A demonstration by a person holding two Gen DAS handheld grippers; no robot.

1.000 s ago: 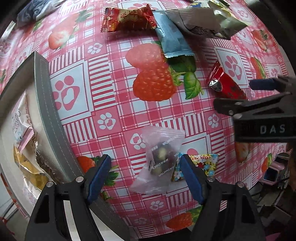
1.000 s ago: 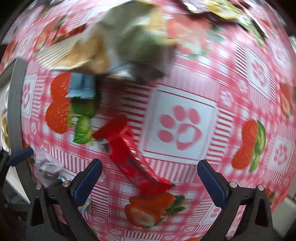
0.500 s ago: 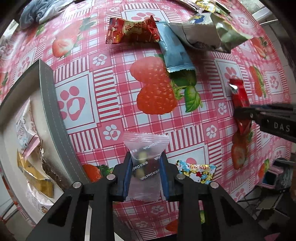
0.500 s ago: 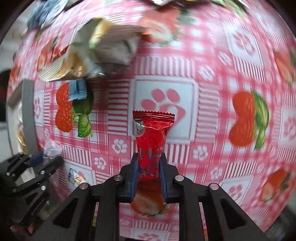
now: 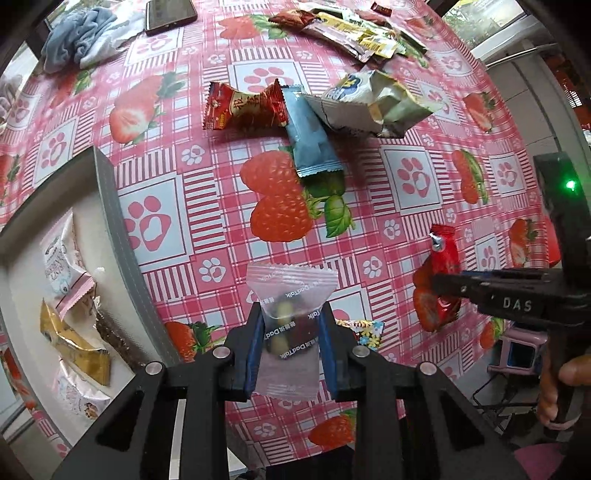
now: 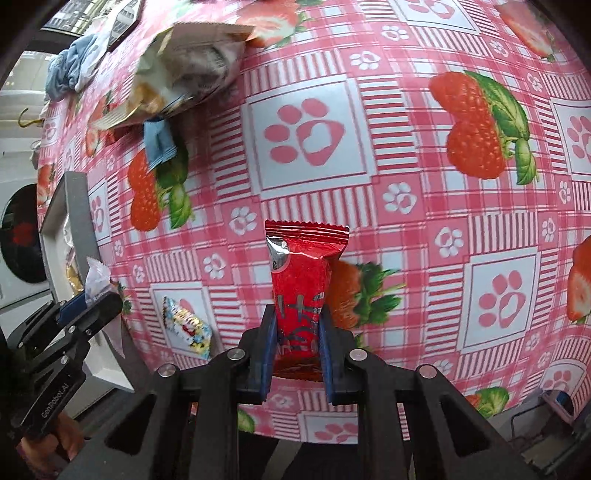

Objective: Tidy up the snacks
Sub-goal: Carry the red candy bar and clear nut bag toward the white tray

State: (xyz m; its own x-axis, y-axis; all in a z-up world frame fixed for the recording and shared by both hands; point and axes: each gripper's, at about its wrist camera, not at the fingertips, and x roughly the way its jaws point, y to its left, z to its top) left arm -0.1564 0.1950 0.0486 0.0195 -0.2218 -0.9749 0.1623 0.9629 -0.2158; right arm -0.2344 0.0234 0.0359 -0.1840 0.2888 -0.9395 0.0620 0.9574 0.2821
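My left gripper (image 5: 291,336) is shut on a clear packet of mixed nuts (image 5: 290,295) and holds it above the strawberry tablecloth. My right gripper (image 6: 297,332) is shut on a red snack packet (image 6: 301,273), also lifted; this red packet shows in the left wrist view (image 5: 441,266) at the right. A grey-rimmed white tray (image 5: 110,229) with several packets lies to the left. A small colourful candy (image 6: 188,326) lies on the cloth between the grippers.
A red twist-wrapped snack (image 5: 243,109), a light blue packet (image 5: 310,138) and a crumpled silver bag (image 5: 373,105) lie further back. More packets (image 5: 354,31), a phone (image 5: 168,14) and a blue cloth (image 5: 81,35) are at the far edge.
Both grippers closed on their packets, the left on the clear nut packet and the right on the red packet, and lifted them off the cloth.
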